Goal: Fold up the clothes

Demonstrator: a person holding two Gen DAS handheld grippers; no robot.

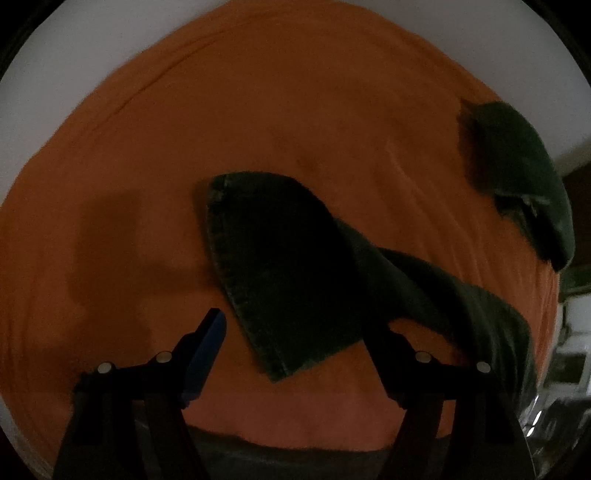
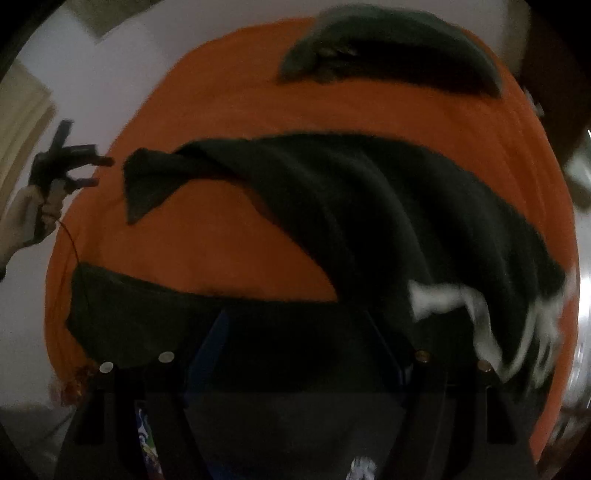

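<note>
Bare orange cover [image 1: 129, 166] lies open at left — dark garment [image 1: 295, 266] blocks centre-right

light: dim | surface: orange cover [image 1: 280, 110] | surround: pale wall or floor [image 1: 424, 22]

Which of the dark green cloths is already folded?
The small folded bundle at the far edge of the orange sheet; the other green cloth lies loose and spread out.

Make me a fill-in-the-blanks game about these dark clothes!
1. The sheet under the clothes is ____.
2. The left tongs are ____ and hold nothing.
3. The folded garment lies ____ from the spread garment.
4. The hand holds the ____ tongs.

Missing words: orange; open; apart; left
</note>
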